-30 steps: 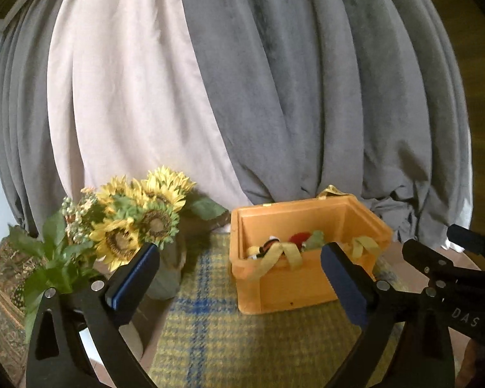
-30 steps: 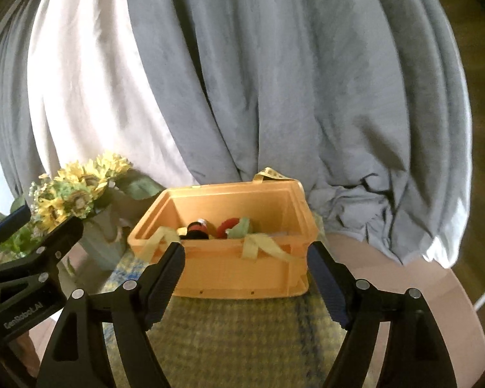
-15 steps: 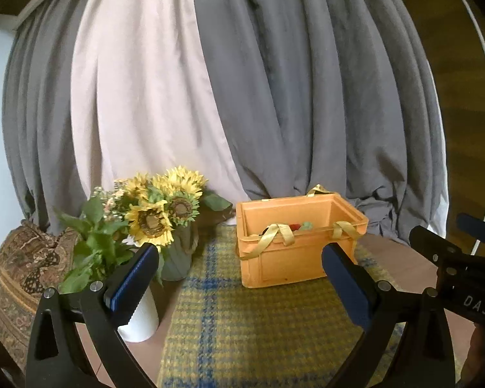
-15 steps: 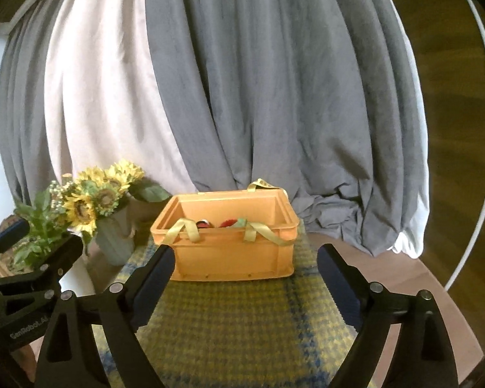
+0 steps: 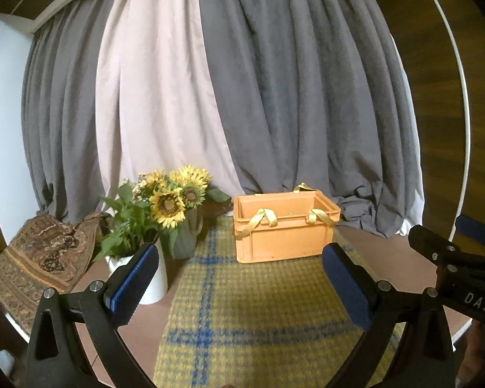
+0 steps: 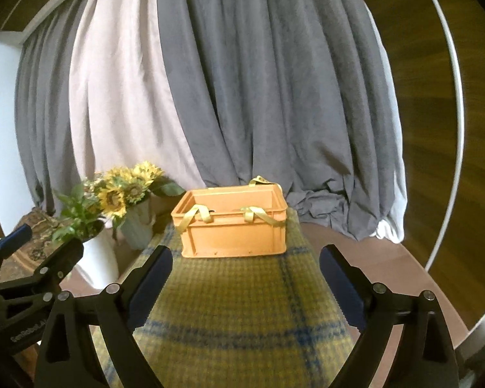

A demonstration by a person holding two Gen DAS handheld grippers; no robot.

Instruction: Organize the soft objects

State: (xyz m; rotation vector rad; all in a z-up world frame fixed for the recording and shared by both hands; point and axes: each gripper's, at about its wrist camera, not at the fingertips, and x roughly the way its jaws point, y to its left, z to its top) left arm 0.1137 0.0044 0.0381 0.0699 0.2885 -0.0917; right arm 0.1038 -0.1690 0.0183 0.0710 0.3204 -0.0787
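An orange plastic crate (image 5: 283,226) (image 6: 232,226) stands at the far end of a yellow and blue plaid cloth (image 5: 242,307) (image 6: 236,317). Yellow ribbon straps (image 5: 258,220) (image 6: 258,213) hang over its front rim. Its contents are hidden from this low angle. My left gripper (image 5: 239,278) is open and empty, well in front of the crate. My right gripper (image 6: 245,281) is open and empty, also short of the crate. Each gripper shows at the edge of the other's view.
Sunflowers in a grey vase (image 5: 184,236) (image 6: 135,223) and a leafy plant in a white pot (image 5: 148,278) stand left of the cloth. A patterned brown fabric (image 5: 45,255) lies far left. Grey and pale curtains (image 5: 242,97) hang behind the round table.
Both grippers have pulled back and away from the crate, which now looks smaller and farther. The items inside it have dropped out of sight behind its rim. Both grippers stay open.
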